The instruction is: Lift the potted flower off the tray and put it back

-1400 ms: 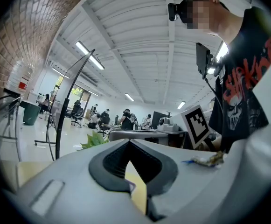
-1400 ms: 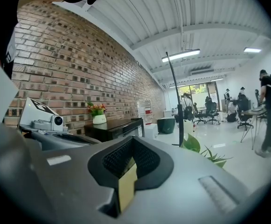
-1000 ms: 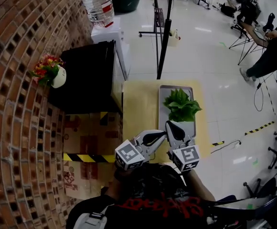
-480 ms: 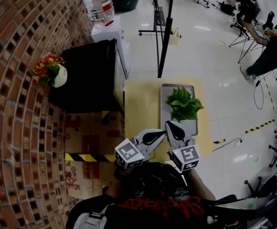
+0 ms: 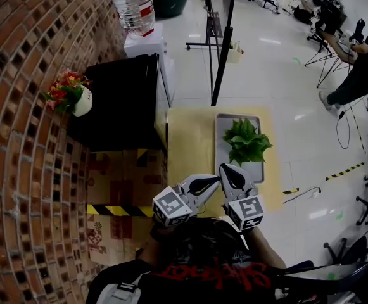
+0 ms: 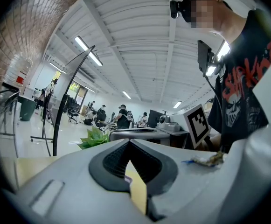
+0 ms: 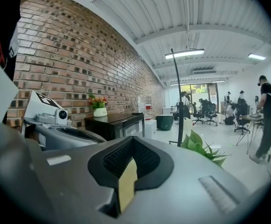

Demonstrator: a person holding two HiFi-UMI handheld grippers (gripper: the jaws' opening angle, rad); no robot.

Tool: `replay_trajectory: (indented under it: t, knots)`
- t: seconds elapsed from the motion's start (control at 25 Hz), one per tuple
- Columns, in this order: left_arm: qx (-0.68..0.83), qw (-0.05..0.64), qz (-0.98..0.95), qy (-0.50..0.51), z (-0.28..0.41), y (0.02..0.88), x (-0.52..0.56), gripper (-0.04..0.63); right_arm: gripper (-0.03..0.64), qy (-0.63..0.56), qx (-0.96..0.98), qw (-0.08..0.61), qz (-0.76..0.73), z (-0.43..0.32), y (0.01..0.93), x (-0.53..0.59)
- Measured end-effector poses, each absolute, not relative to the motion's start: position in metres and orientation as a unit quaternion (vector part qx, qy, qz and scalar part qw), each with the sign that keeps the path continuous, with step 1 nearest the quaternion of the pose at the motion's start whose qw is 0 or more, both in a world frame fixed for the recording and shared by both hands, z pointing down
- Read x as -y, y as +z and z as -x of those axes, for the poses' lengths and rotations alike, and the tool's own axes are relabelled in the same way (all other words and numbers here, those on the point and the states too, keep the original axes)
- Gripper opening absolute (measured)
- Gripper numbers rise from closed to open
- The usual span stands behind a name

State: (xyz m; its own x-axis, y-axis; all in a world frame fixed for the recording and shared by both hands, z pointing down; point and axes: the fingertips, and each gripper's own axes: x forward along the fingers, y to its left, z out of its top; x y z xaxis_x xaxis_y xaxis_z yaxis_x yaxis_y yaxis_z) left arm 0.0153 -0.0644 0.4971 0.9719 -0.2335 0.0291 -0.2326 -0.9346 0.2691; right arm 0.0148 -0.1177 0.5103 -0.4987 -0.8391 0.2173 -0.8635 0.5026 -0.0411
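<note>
The potted flower [image 5: 246,141], a leafy green plant, stands on the grey tray [image 5: 225,124] on a small yellow table [image 5: 187,138]. Both grippers hover over the table's near edge, just short of the tray. My left gripper [image 5: 210,182] points right toward the other and is shut, with nothing held. My right gripper [image 5: 232,171] points at the plant and is also shut and empty. The plant's leaves [image 6: 94,138] show beyond the left gripper [image 6: 128,144] in the left gripper view. The leaves [image 7: 198,146] lie ahead and to the right of the right gripper [image 7: 131,143] in the right gripper view.
A black cabinet [image 5: 120,100] with a small pot of red flowers [image 5: 69,94] stands left of the table against the brick wall [image 5: 19,138]. A cardboard box [image 5: 123,189] sits below it. A black pole stand [image 5: 225,43] rises behind the table. People sit at desks at far right.
</note>
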Motion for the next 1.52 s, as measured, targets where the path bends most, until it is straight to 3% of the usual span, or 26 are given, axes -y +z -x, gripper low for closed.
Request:
replay_trajectory:
  t: [1.52]
  knots:
    - [0.121,0.145,-0.982,-0.01,-0.015,0.4978,0.0591,0.0,0.002,0.072,0.863,0.093,-0.491,-0.0141,0.5167,0.111]
